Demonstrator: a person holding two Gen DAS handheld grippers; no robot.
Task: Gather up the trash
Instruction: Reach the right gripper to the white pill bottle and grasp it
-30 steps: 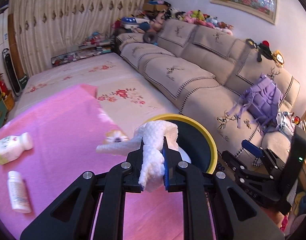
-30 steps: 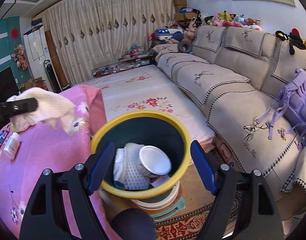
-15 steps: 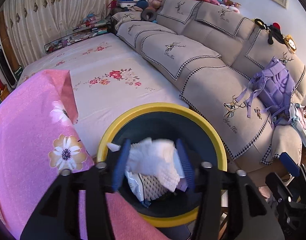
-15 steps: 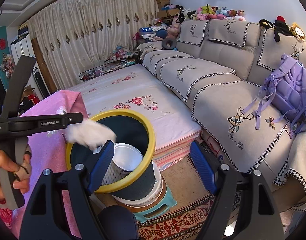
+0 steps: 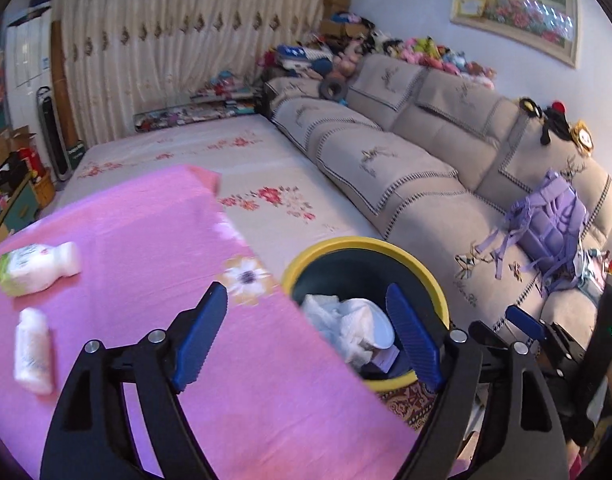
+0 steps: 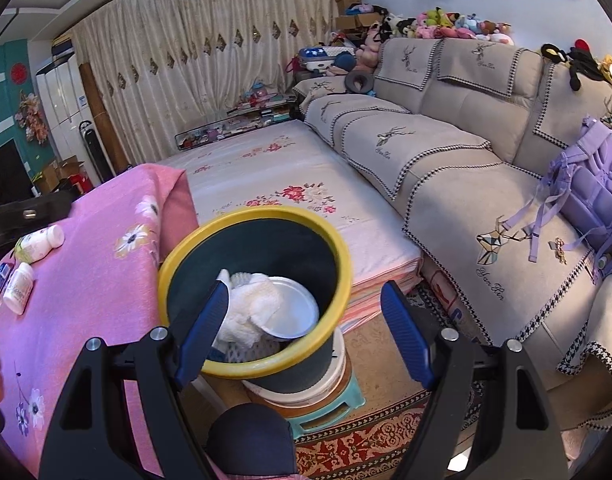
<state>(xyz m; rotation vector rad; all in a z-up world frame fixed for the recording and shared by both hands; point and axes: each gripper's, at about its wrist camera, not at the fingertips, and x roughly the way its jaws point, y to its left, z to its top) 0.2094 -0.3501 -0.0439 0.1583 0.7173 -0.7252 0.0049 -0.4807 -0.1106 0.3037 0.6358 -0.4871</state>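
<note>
A dark trash bin with a yellow rim (image 5: pixel 358 242) (image 6: pixel 250 214) stands beside the pink flowered cloth (image 5: pixel 146 240). Inside it lie a crumpled white tissue (image 5: pixel 346 320) (image 6: pixel 250 304) and a white round lid (image 6: pixel 294 308). My left gripper (image 5: pixel 306 288) hovers over the cloth's edge and the bin's near side, its jaws opening with nothing between them. My right gripper (image 6: pixel 305 286) stands open and empty above the bin. On the cloth lie a green-labelled bottle (image 5: pixel 38 268) (image 6: pixel 40 244) and a small white bottle (image 5: pixel 32 350) (image 6: pixel 20 288).
The bin rests on a white pail and a teal stool (image 6: pixel 330 408) over a patterned rug. Behind it a floral mattress (image 6: pixel 274 168) runs along a beige sofa (image 6: pixel 446 148) with a purple backpack (image 5: pixel 550 220). A dark knee (image 6: pixel 250 440) is close below.
The left gripper carried the white tissue over the bin, opened and let it fall in, then drew back toward the pink cloth. The right gripper stayed open above the bin.
</note>
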